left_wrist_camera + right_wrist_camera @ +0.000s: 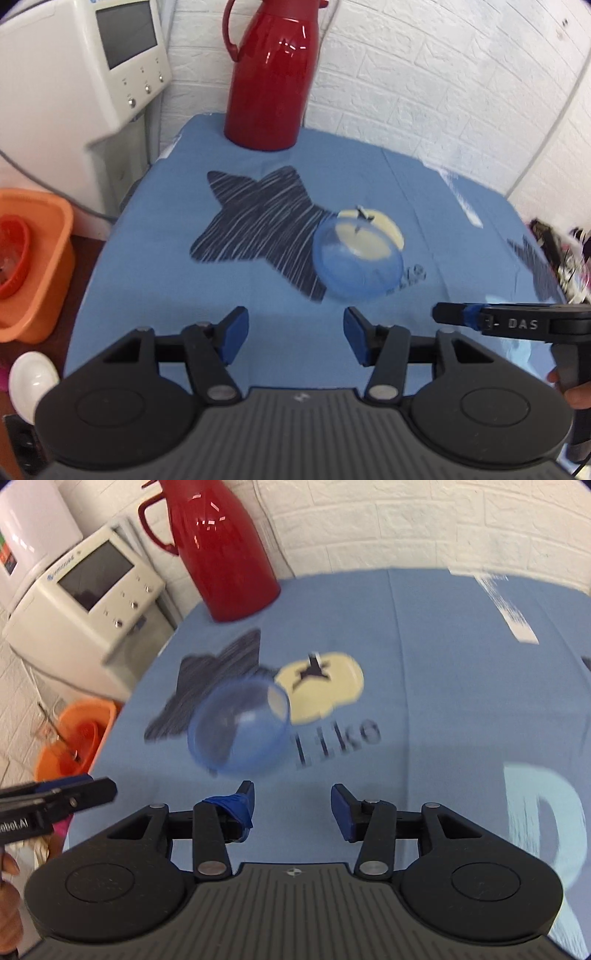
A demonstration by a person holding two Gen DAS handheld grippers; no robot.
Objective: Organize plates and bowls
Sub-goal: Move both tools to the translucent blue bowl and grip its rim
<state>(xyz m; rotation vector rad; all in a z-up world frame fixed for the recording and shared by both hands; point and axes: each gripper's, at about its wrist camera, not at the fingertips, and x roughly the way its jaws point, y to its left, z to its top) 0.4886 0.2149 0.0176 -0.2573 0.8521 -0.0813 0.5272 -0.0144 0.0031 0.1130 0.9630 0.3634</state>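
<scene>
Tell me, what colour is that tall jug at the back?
The jug is glossy red, handle included; the left wrist view shows it best.

Looks like a home corner, somewhere kitchen-ish or a utility nook. White faux-brick wall panels (pixel 424 66) across the top and right of the frame. Big red thermos jug (pixel 271 74) standing at the far edge of the tabletop (pixel 155 280), which wears a blue kids-style cloth with a dark star (pixel 255 225) and lettering printed on it. Off the upper left, a white appliance with a grey screen and small buttons (pixel 110 55). At the left edge, lower down, an orange plastic basin (pixel 40 266) holding something red.
</scene>
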